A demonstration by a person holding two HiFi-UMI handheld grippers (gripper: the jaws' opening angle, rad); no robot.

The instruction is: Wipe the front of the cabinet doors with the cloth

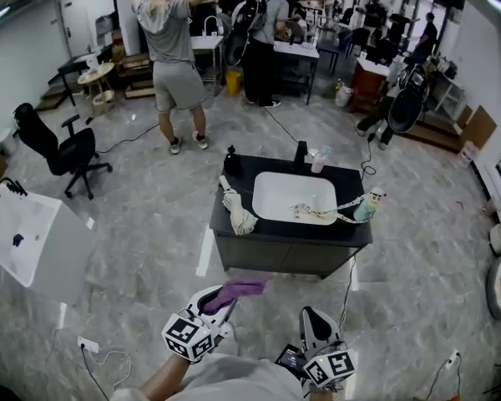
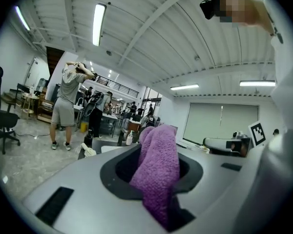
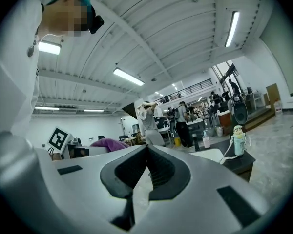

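Observation:
A dark cabinet (image 1: pixel 284 256) with a white sink basin (image 1: pixel 294 197) stands ahead of me, its door fronts facing me. My left gripper (image 1: pixel 225 301) hovers low in front of it, shut on a purple cloth (image 1: pixel 244 289). In the left gripper view the cloth (image 2: pixel 158 172) hangs out between the jaws and hides the fingertips. My right gripper (image 1: pixel 311 314) is held beside it, a little nearer to me; its jaws meet at the tips (image 3: pixel 147 149) with nothing between them. Neither gripper touches the cabinet.
On the countertop lie a folded umbrella (image 1: pixel 238 211), a cartoon bottle (image 1: pixel 368 205) with a strap and a soap dispenser (image 1: pixel 317 160). A white sink unit (image 1: pixel 25 236) and office chair (image 1: pixel 63 150) stand left. A person in grey (image 1: pixel 174 53) stands behind; a power strip (image 1: pixel 88 344) lies on the floor.

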